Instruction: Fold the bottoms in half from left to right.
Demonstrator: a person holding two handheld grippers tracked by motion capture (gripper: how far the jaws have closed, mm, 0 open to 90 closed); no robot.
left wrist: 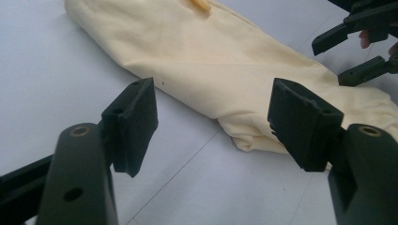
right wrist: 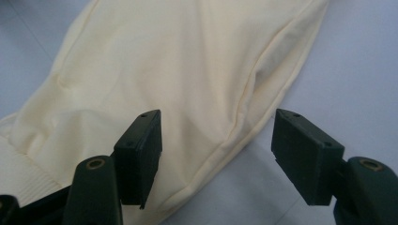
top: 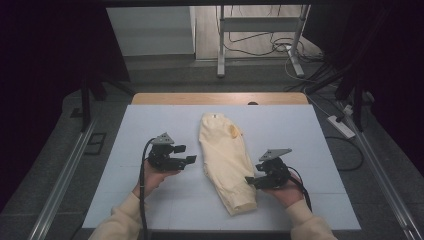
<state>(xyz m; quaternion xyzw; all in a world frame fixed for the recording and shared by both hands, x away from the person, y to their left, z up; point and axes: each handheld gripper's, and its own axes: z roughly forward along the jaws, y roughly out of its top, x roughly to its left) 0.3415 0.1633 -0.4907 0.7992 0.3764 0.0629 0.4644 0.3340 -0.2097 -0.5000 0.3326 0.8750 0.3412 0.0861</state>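
The folded cream garment [top: 226,159] lies lengthwise away from the person, between both open tools.

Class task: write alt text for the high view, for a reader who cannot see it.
A folded cream garment lies on a white table, with a hand-held gripper on each side. The left gripper is clear of the cloth, open; the right gripper, also open, is at the garment's lower right edge.
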